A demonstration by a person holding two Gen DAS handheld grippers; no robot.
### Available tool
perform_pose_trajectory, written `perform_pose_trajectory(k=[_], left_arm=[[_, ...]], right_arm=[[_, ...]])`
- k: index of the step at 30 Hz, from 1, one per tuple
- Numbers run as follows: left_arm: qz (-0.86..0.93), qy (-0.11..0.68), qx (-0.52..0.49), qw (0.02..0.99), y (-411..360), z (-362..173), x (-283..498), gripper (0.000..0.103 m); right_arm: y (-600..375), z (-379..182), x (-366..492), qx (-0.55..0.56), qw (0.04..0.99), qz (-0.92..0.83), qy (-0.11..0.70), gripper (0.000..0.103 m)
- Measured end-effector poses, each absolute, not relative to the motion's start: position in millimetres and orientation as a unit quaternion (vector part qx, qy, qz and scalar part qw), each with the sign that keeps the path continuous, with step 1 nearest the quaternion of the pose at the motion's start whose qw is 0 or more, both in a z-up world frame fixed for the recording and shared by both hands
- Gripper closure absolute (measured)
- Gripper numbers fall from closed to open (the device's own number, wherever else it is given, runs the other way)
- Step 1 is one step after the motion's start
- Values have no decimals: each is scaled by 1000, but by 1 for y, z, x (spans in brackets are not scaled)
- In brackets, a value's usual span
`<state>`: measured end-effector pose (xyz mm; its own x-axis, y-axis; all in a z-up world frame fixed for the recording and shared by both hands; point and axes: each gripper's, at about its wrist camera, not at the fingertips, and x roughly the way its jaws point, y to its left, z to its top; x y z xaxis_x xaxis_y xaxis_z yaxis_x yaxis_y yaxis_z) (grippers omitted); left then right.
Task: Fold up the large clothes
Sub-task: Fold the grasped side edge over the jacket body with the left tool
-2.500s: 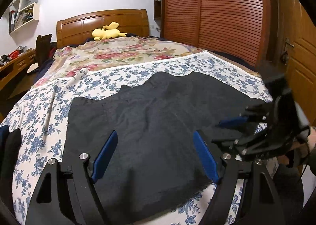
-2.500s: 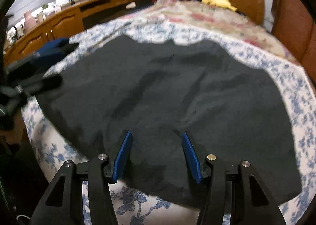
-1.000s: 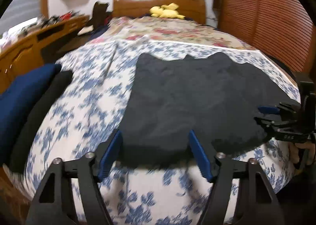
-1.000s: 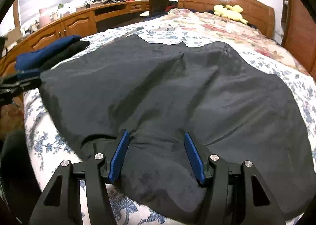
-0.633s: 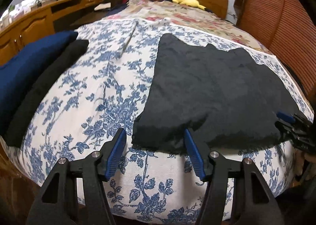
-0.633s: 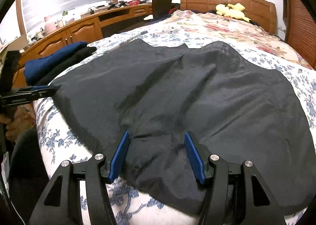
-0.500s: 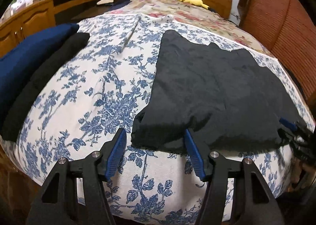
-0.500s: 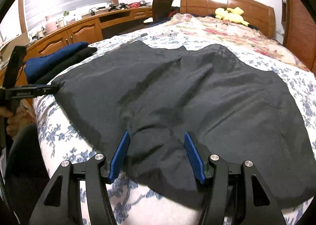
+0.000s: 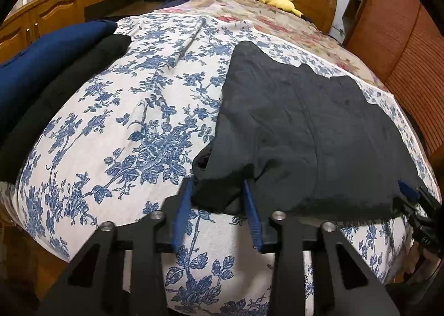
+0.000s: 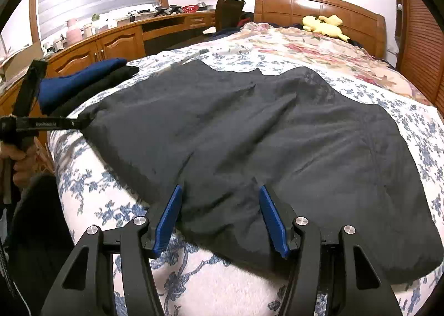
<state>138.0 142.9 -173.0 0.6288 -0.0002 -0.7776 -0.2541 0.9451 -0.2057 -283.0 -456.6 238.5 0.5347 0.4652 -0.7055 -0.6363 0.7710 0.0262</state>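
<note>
Grabbing stage, by the look of it: dark garment [image 10: 249, 135] lies spread flat on the floral bedsheet [image 9: 125, 135], near edge along the foot of the bed, far edge pointing toward the headboard [image 10: 319, 8]

L gripper [image 9: 217, 199] is at the garment's near corner on the side away from the wardrobe; blue pads straddle a bunched bit of hem, narrow gap w/ cloth between them, so prob closing on it but can't tell if clamped yet

R gripper [image 10: 220, 213] sits over the near hem further along, fingers spread wide, cloth lying between them, not pinched

Handling (judgement): thin, soft, limp fabric, light, zero stiffness. Will sag and drag on the sheet, may slip out of a shallow pinch. Best hold = both near corners/hem, bite deep enough to catch all layers, lift evenly

Folded navy + black stack [image 9: 41, 66] sits beside the garment, well apart, nearer the desk side
</note>
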Motion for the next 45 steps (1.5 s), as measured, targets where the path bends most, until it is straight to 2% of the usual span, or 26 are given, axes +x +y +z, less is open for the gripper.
perform_pose_trajectory(k=[1, 5, 11, 17, 27, 35, 39, 45], left_arm=[[63, 428, -150, 889, 141, -173, 139, 81], [63, 427, -104, 896, 125, -161, 144, 84], [36, 377, -65, 923, 92, -110, 149, 89], [-8, 345, -24, 938, 37, -64, 169, 92], [-107, 309, 39, 944, -78, -20, 201, 93], [-201, 331, 57, 920, -183, -33, 224, 93], [-202, 353, 80, 910, -205, -55, 226, 92], [-190, 349, 102, 912, -213, -62, 218, 92]], right_arm=[[-456, 241, -281, -116, 868, 318, 363, 43], [-456, 249, -275, -105, 872, 319, 355, 43], [-469, 251, -262, -87, 873, 322, 356, 43], [-496, 257, -254, -79, 887, 288, 352, 43], [-559, 253, -262, -57, 903, 236, 354, 45], [-612, 259, -275, -17, 913, 198, 356, 45], [-626, 260, -281, -4, 914, 183, 361, 45], [-627, 267, -292, -5, 914, 183, 361, 45]])
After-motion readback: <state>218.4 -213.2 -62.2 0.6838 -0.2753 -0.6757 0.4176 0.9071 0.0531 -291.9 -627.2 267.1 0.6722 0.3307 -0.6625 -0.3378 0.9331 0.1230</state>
